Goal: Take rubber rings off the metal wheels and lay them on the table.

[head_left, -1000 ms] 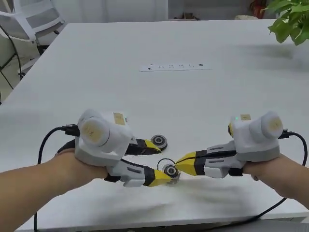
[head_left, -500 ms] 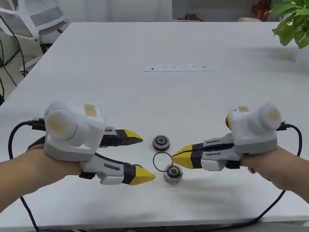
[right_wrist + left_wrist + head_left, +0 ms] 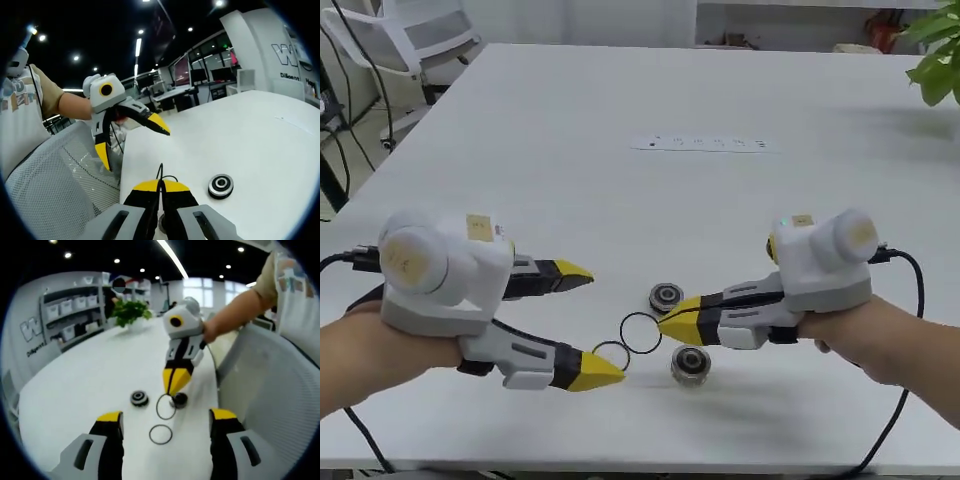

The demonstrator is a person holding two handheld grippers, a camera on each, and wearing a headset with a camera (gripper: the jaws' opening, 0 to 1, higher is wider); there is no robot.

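My left tongs (image 3: 590, 321) stand wide open, with nothing between the yellow tips. My right tongs (image 3: 665, 325) are pressed fully together and pinch the edge of a thin black rubber ring, the held ring (image 3: 622, 333), which reaches out from their tips toward my left tongs. From the head view I cannot tell whether its far edge touches the white table (image 3: 620, 190).

A second thin black rubber ring, the loose ring (image 3: 610, 343), lies flat on the table just beside the lower tip of my left tongs. In the head view the two rings look almost joined. The left gripper view looks straight along my open jaws. There the loose ring (image 3: 150, 434) sits in the gap ahead of them, with a sliver of table between it and the held ring (image 3: 156, 407).

A small round metal wheel with a dark band at its rim, the dark-rimmed wheel (image 3: 666, 296), stands just past the tips of my right tongs on their far side. A second small metal wheel, shiny at the rim, the bare wheel (image 3: 691, 363), sits close under the right jaws on my side.

The right gripper view shows the held ring (image 3: 161, 172) as a fine black strand rising from my closed tips. The dark-rimmed wheel (image 3: 220, 185) is off to one side, and my left tongs (image 3: 134, 145) gape beyond.
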